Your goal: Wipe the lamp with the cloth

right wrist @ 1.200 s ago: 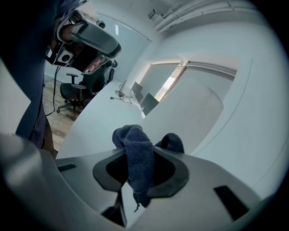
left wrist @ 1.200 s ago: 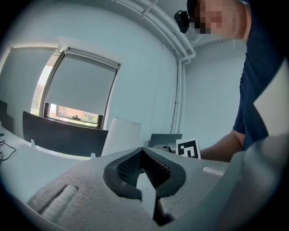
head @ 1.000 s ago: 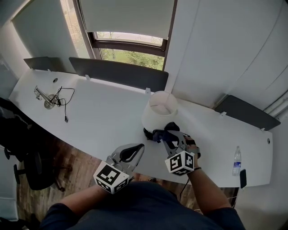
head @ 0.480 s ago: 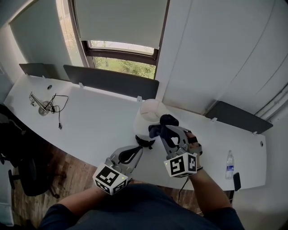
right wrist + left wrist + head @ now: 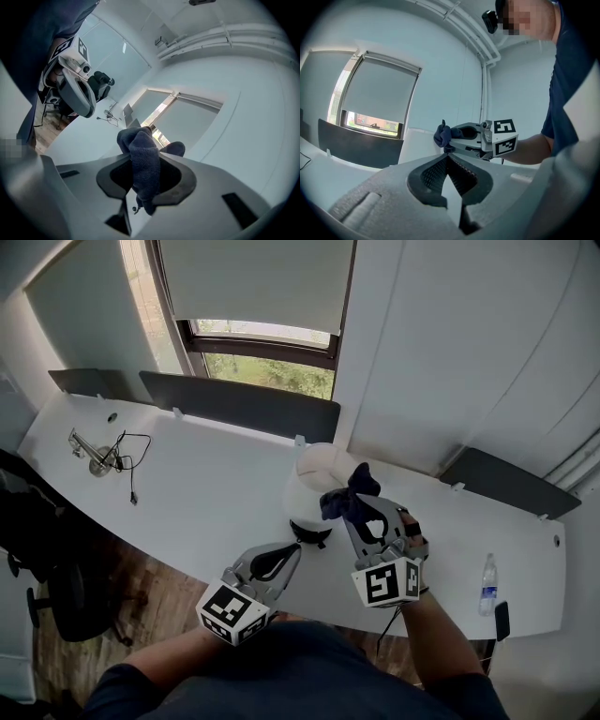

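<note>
The white lamp stood about halfway along the desk, between its back and front edges, its dark base under a pale shade. The dark blue cloth was up at the shade's right side near the rim; whether it touched the shade could not be told. The right gripper had its jaws closed on that cloth, a bunched fold sticking out past the tips and a tail hanging down between the pads. The left gripper hovered lower, over the desk's front edge just left of the lamp base, its jaws pressed together with nothing between them. Toward the right end of the desk a water bottle stood upright, with a dark phone beside it at the front edge. Near the left end lay a black cable by a small metal piece. A window ran above the desk's back edge.
</note>
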The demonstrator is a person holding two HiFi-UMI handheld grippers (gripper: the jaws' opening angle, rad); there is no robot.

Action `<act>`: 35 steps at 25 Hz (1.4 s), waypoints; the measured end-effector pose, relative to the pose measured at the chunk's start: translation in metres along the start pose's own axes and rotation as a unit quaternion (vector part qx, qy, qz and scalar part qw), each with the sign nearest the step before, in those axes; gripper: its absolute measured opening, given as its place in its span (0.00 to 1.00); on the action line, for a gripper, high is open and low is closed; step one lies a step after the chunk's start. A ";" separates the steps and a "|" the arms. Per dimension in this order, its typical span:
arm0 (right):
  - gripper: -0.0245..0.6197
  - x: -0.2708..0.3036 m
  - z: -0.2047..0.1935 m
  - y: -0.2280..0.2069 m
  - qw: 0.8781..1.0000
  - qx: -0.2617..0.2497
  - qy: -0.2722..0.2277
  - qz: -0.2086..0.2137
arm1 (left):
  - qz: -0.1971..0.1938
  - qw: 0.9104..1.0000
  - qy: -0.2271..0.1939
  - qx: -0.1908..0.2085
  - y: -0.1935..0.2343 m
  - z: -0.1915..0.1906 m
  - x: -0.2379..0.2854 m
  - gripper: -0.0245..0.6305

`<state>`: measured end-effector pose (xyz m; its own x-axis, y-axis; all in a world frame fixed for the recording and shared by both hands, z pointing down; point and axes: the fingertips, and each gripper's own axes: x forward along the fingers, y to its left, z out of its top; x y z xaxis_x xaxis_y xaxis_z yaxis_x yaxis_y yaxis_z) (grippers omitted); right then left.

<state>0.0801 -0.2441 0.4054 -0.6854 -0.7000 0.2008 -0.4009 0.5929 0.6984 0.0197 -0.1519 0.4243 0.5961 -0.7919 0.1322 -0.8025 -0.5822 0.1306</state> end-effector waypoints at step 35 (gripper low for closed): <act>0.20 -0.034 -0.085 0.122 0.979 0.144 0.122 0.071 | -0.060 0.998 0.029 0.011 -0.020 -0.010 -0.006 0.05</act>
<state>0.1061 -0.1812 0.5422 -0.5942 -0.6562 0.4651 -0.4917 0.7540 0.4357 0.0323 -0.1338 0.4313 0.6877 -0.7049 0.1737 -0.7255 -0.6764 0.1268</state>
